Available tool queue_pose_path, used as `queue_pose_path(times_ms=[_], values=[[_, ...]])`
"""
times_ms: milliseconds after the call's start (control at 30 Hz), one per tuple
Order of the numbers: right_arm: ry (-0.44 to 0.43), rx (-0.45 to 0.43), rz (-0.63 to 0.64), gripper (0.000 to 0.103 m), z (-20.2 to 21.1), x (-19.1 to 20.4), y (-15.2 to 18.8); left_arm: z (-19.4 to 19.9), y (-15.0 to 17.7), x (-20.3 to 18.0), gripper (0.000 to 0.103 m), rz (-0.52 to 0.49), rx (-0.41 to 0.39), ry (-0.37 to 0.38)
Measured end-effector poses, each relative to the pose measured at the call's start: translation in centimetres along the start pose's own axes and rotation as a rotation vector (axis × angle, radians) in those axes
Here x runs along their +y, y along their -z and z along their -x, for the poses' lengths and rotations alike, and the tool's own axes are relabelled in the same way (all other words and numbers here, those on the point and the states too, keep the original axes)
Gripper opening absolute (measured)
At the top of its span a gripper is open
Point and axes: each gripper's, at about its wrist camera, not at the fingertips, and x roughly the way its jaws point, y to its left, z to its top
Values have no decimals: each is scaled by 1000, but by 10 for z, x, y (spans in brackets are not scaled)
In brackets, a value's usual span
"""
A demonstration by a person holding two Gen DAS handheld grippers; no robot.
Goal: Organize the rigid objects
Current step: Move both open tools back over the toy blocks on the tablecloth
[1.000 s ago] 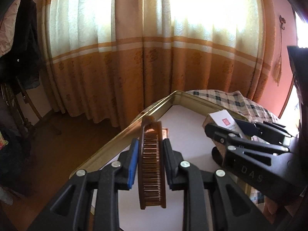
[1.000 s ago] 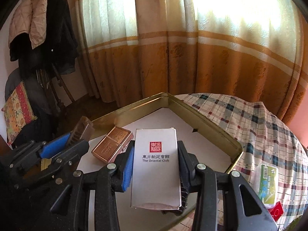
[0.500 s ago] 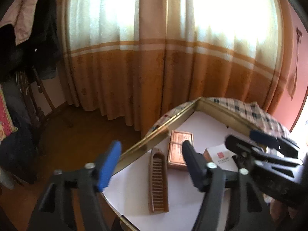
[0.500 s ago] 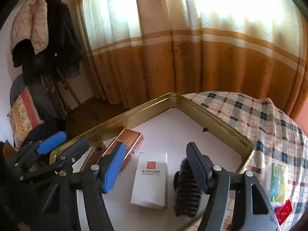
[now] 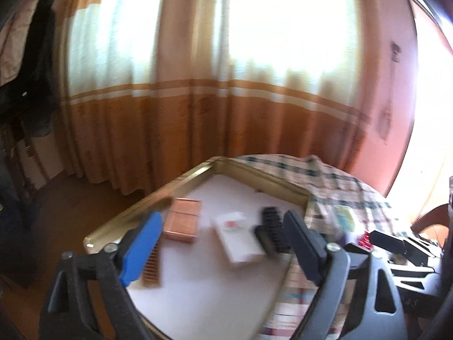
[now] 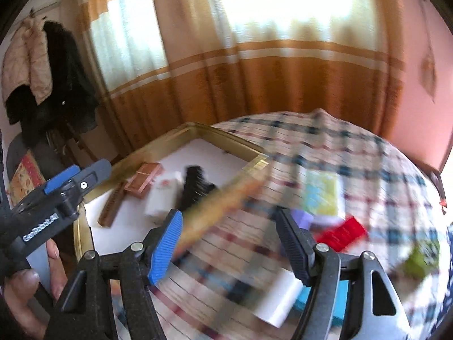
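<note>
Left gripper [image 5: 220, 250] is spreading its jaws right now, nothing between them, hanging above the near end of the gold-rimmed tray [image 5: 181, 182]. Just under its blue pad lies the brown comb [image 5: 151, 266], flat on the white tray floor, lengthways beside the rim. Next to it sits the copper-coloured box [image 5: 182, 221], then the white box [image 5: 237, 238] with its red mark, then the black brush [image 5: 271, 233] by the right rim. Four items side by side in a row, which reads as deliberate: long sides parallel so they pack the tray neatly.

Over to the right gripper [image 6: 229, 242]: jaws opening too, empty, and pointing past the tray edge at the checked tablecloth [image 6: 325, 141]. The view is badly smeared, but loose things are out there: a red packet [image 6: 341, 233], a yellow-green packet [image 6: 322, 192], a white object [image 6: 279, 300] near the bottom. My guess is that side is heading for its next pick. A hand [image 6: 25, 280] grips the left tool at the picture's edge.
</note>
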Motion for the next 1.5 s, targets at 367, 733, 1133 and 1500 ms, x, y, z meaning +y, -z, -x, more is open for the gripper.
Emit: queue_pose_path(times_ms=[367, 733, 1133, 1500], values=[[183, -39, -106, 71, 32, -84, 23, -2, 26, -94, 92, -175, 71, 163], [219, -71, -164, 72, 35, -106, 28, -20, 51, -132, 86, -261, 193, 209], [213, -53, -196, 74, 31, -112, 28, -31, 62, -140, 72, -302, 261, 244], [207, -23, -229, 76, 26, -118, 30, -35, 61, -148, 50, -339, 278, 292]])
